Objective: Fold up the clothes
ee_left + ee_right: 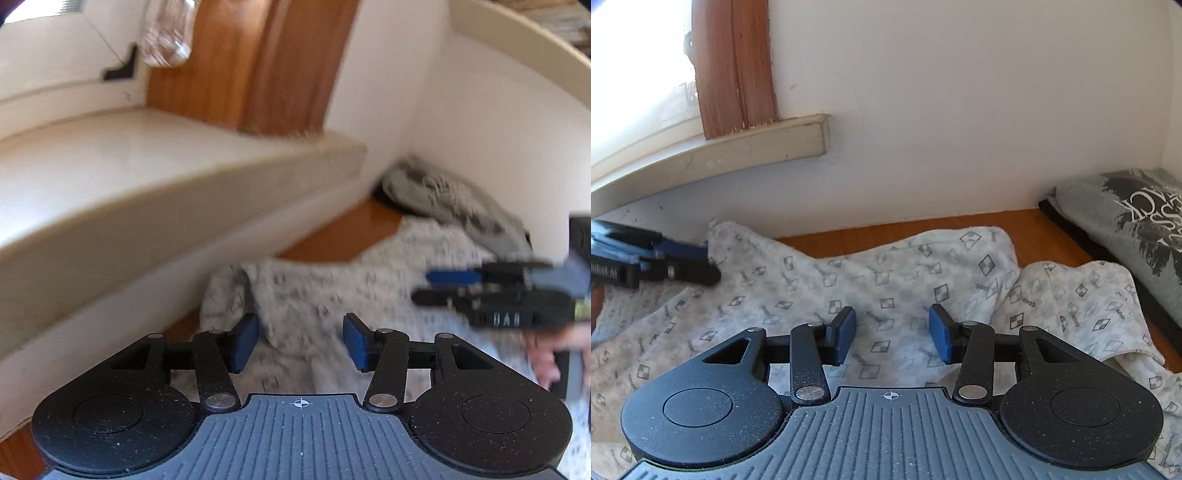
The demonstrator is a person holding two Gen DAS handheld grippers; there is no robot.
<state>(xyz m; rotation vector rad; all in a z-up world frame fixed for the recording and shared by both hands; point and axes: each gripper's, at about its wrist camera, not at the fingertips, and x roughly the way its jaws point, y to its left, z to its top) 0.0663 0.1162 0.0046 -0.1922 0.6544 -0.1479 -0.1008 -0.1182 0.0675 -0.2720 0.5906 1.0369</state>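
both tongs stand apart with nothing pinched: the left tongs (301, 341) and the right tongs (892, 334) hover over the crumpled white patterned garment (886, 266), which sprawls on the wooden tabletop (1027, 229) below the wall. the risk, i judge: gripping a bunched ridge would trap several layers and skew the fold. its long axis seems to run along the wall; which end is which i cannot tell.

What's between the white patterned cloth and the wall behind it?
Just a bare strip of the wooden table separates the white patterned cloth from the wall. The right wrist view shows it best.
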